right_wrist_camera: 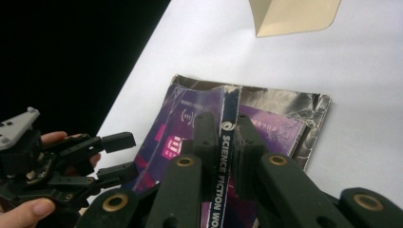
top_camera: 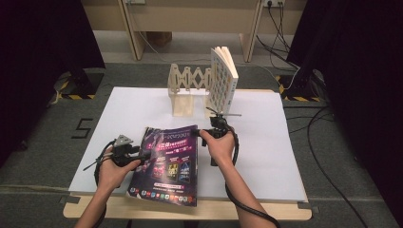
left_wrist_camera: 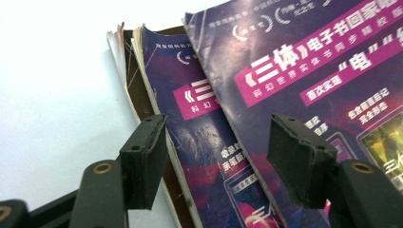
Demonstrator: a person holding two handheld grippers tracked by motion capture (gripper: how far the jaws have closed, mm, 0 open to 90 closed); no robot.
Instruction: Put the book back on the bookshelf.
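A stack of purple magazines [top_camera: 166,164] is seen on the white bench [top_camera: 266,156]; the left gripper [top_camera: 142,154] is held with jaws spread wide over the covers, gripping nothing; the top magazine's spine is pinched by the right gripper [top_camera: 196,133]; a wooden rack [top_camera: 187,90] and book [top_camera: 222,78] are stood behind.

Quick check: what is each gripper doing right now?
Left gripper: open over the magazines, gripping nothing.
Right gripper: shut on the top magazine's spine.

The magazine [right_wrist_camera: 223,156] spine's title runs off the right gripper view's bottom edge.
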